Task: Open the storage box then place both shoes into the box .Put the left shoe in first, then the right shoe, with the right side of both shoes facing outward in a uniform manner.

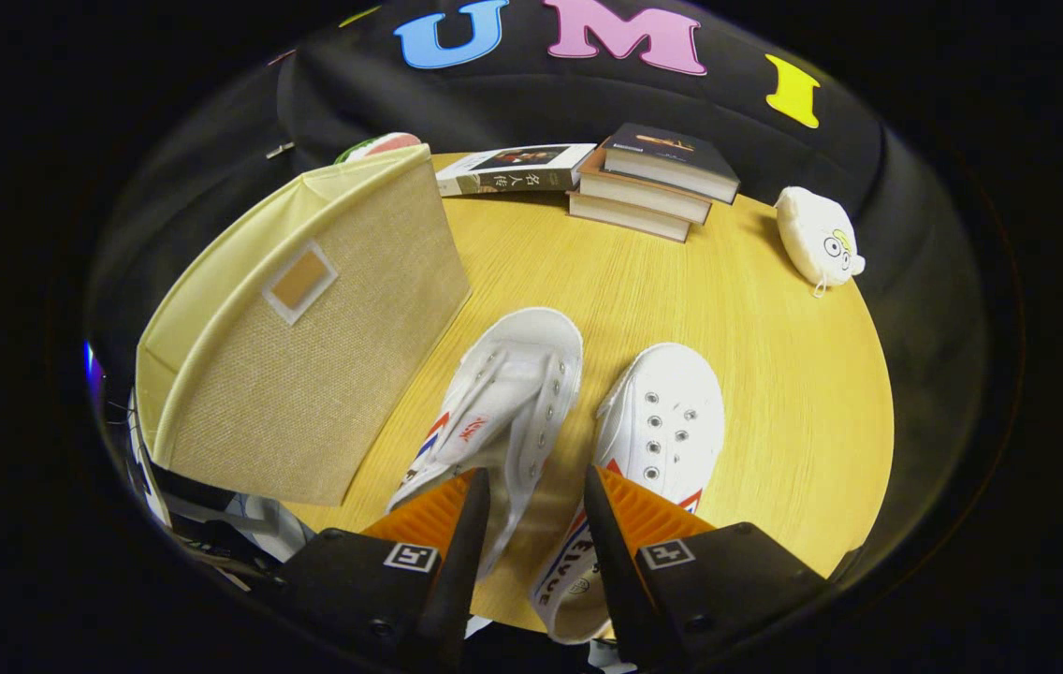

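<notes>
the storage box [307, 337] stood open beside both shoes, yet neither was in: the gripper [536, 487] hung parted, gripping nothing, over the left shoe [503, 402] and right shoe [667, 421] on the table [775, 374].

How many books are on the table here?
4: one book lying flat beside the storage box, and a stack of three next to it. The box may hide others.

On the table [775, 374]: storage box [307, 374] stood left, two shoes [503, 402] side by side right of it, books [644, 183] far behind, pouch [817, 243] far right.
</notes>
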`<state>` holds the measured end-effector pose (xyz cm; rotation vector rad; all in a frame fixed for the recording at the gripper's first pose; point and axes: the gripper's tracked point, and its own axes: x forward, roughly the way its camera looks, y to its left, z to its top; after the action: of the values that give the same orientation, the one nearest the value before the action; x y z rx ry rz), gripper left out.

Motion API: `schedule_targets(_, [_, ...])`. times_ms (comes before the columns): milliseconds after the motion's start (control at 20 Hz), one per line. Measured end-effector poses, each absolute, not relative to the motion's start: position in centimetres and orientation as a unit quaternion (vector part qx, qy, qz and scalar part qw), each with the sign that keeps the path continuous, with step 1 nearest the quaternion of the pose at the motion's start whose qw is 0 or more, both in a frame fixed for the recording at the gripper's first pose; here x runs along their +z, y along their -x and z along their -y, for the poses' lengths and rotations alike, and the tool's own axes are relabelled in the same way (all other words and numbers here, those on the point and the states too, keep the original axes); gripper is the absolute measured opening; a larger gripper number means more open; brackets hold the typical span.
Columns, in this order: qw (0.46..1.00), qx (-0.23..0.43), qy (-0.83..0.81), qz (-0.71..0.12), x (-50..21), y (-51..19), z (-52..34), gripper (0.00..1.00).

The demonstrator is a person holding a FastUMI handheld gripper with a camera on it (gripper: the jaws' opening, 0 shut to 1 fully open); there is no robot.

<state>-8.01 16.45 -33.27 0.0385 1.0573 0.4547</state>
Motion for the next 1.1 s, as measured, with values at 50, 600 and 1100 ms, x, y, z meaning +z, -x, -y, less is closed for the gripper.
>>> schedule_targets(50, [0.839, 0.207, -0.024, -0.503, -33.8, 7.6, -16.9, 0.61])
schedule_targets(600, [0.827, 0.102, -0.11, -0.542, -35.7, 5.9, -17.5, 0.07])
schedule_targets(1100, [0.814, 0.078, -0.228, -0.529, -27.0, 4.4, -16.5, 0.05])
